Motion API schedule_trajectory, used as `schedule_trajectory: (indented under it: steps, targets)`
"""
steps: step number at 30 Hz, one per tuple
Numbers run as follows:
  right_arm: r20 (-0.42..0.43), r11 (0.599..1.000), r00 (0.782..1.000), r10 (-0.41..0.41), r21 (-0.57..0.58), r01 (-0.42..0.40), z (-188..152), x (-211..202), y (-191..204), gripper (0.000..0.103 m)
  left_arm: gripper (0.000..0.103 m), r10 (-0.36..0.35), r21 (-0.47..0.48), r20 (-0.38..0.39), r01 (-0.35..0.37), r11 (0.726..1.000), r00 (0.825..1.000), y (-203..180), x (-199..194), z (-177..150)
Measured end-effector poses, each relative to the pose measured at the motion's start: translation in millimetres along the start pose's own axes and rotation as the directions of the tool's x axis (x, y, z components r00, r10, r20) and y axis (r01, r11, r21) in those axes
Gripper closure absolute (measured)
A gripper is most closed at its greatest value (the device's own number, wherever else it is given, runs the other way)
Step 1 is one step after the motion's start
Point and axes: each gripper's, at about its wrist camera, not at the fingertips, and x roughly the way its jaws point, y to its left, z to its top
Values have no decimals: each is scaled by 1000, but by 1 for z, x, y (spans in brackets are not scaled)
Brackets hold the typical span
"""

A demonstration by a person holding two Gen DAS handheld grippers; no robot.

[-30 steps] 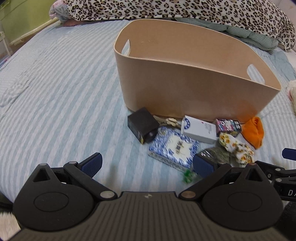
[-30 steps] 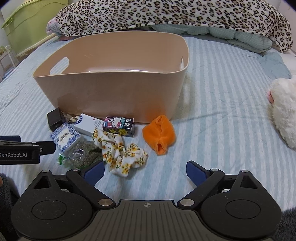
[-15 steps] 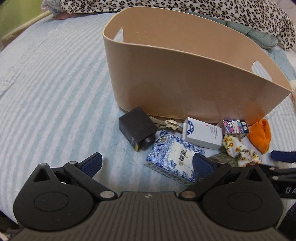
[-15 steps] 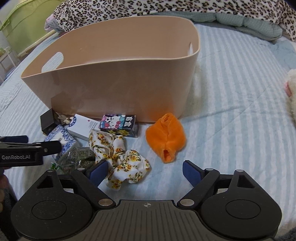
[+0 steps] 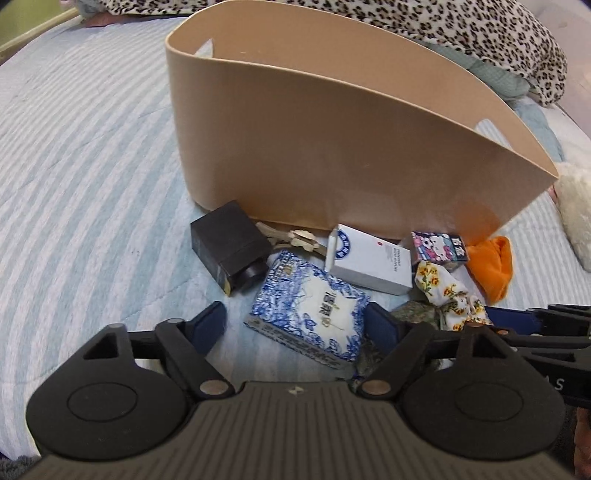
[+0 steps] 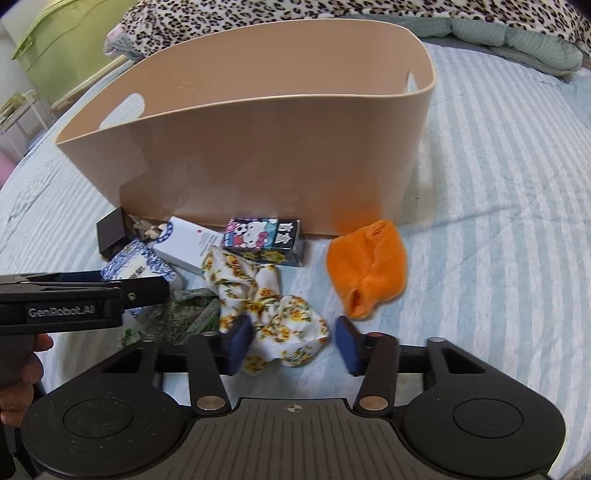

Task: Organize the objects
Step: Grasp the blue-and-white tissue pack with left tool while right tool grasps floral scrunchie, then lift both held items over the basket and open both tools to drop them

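A tan bin point(image 5: 332, 147) point(image 6: 258, 147) stands on the striped bed. Small items lie in front of it. My left gripper point(image 5: 295, 325) is open with its fingers on either side of a blue-and-white patterned pack point(image 5: 310, 325) point(image 6: 136, 266). My right gripper point(image 6: 293, 341) is open around the near end of a floral scrunchie point(image 6: 273, 302) point(image 5: 450, 295). Beside these lie a black box point(image 5: 229, 240), a white box point(image 5: 369, 262) point(image 6: 188, 243), a Hello Kitty box point(image 6: 266, 240) point(image 5: 437, 251), an orange cloth point(image 6: 369, 266) point(image 5: 493, 266) and a green packet point(image 6: 184, 317).
A leopard-print blanket point(image 5: 443, 26) and a green quilt point(image 6: 517, 40) lie behind the bin. A white plush point(image 5: 576, 218) lies at the right. A green storage box point(image 6: 66, 48) stands off the bed at the left. A pale hair clip point(image 5: 303, 238) lies by the black box.
Both grippers have moved forward and down toward the items. The left now straddles the blue-and-white pack. The right has narrowed and its fingers now flank the floral scrunchie.
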Motion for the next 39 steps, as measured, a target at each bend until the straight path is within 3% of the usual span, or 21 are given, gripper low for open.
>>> schedule_trajectory:
  steps: [1, 5, 8, 21, 28, 39]
  targets:
    - [0, 1000, 1000, 6, -3, -6, 0, -1, 1, 72, 35, -20, -3, -2, 20, 1000, 1000, -1, -1, -1]
    - [-4, 1000, 1000, 30, 1, -30, -2, -1, 5, 88, 37, -28, -7, -6, 28, 1000, 1000, 4, -4, 1]
    - [-10, 999, 999, 49, 11, -49, -3, -3, 4, 92, 40, -33, -26, -6, 32, 999, 999, 8, -7, 0]
    - [60, 999, 997, 38, 18, -39, -6, -33, 1, 93, 44, -32, -38, 25, 33, 999, 999, 1, -33, -11]
    - [119, 999, 992, 39, 18, -42, 0, -60, -2, 93, 44, -21, -24, 105, 24, 999, 994, 0, -68, -3]
    - [297, 999, 954, 46, -10, -45, 45, -104, -3, 93, 43, 0, 29, 301, -9, 1000, 954, -9, -129, 49]
